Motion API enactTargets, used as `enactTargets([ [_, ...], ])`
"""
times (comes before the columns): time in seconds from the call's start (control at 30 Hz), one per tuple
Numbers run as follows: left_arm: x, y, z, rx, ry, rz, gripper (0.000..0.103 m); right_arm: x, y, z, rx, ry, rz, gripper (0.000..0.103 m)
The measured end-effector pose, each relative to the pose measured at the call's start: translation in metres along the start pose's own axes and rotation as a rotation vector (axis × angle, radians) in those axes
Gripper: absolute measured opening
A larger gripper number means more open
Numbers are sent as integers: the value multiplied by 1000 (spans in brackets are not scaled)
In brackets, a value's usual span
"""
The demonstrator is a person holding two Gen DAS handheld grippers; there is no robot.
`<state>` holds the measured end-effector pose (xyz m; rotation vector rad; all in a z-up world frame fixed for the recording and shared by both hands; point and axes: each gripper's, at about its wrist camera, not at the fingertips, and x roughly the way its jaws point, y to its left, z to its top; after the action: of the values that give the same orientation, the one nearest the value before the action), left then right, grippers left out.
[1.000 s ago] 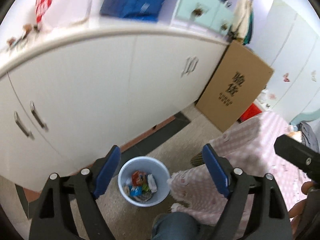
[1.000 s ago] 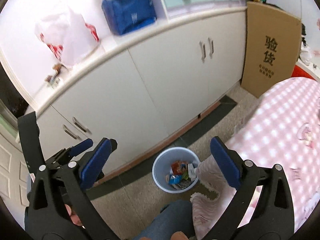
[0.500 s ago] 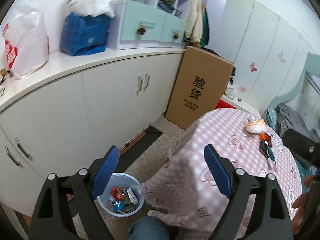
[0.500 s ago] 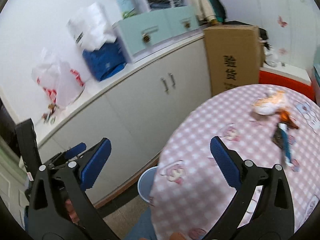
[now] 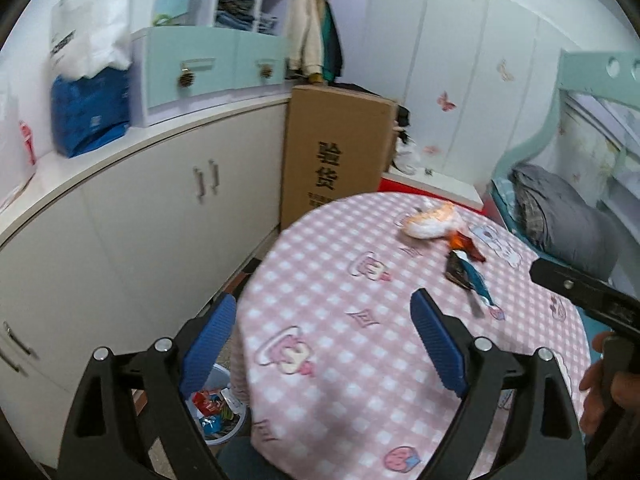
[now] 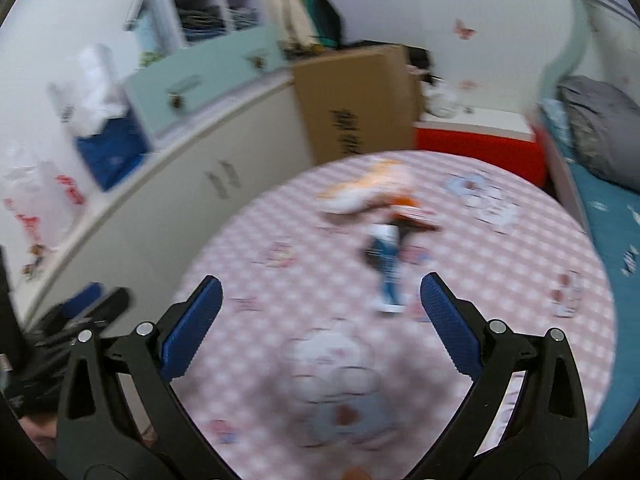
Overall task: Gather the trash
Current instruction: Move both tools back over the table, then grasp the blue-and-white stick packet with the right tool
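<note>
Several wrappers lie on the far part of a round table with a pink checked cloth (image 5: 340,360): an orange-white one (image 5: 432,222), a red one (image 5: 464,244) and a dark blue one (image 5: 468,276). My left gripper (image 5: 323,304) is open and empty, above the table's near left edge. My right gripper (image 6: 320,280) is also open and empty, over the cloth (image 6: 500,280) just short of the blue wrapper (image 6: 386,264) and the orange-white wrapper (image 6: 368,190); this view is blurred. A pale blue bin (image 5: 220,437) holding wrappers stands on the floor beside the table.
White cabinets (image 5: 140,220) run along the left, with bags (image 5: 88,116) and a drawer unit on top. A tall cardboard box (image 5: 336,152) leans at their end. A red box (image 6: 476,146) and a bed with a grey bundle (image 5: 560,216) lie behind the table.
Both views have swung from the bin on the floor up and right to the table top. The wrappers on the cloth have come into view. Both grippers have stayed open.
</note>
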<state>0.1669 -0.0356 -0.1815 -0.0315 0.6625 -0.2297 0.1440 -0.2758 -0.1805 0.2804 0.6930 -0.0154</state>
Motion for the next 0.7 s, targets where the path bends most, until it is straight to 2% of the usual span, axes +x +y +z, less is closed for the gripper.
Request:
enactTargets([
  [0.13,11,-20,2,39,16,-23,87,27,-34,-2,11,58,-89,97],
  [0.27,27,-34,6,66,35,-34,87,59,-46,-2,-2,122,-97,95],
  [0.33,37,-40,8,73,47,-38,87,74,-46,0,-12,141,-80,86],
  [0.4,46,-46,9,82,57,-40,87,89,-47,1,-13,165,-69,68],
  [0.5,59,-54,13,94,68,-47,87,105,-47,3,-12,191,-48,48],
  [0.53,63,-55,14,98,73,-49,87,109,-46,3,-16,198,-44,45],
  [0.6,72,-61,15,108,83,-53,87,115,-46,2,-22,215,-24,30],
  [0.63,77,-65,16,115,87,-61,87,116,-47,1,-19,217,-8,28],
  [0.67,81,-69,16,123,90,-70,87,114,-48,0,-13,214,13,19],
  [0.7,84,-72,17,129,91,-76,87,112,-49,-1,-11,213,21,15],
])
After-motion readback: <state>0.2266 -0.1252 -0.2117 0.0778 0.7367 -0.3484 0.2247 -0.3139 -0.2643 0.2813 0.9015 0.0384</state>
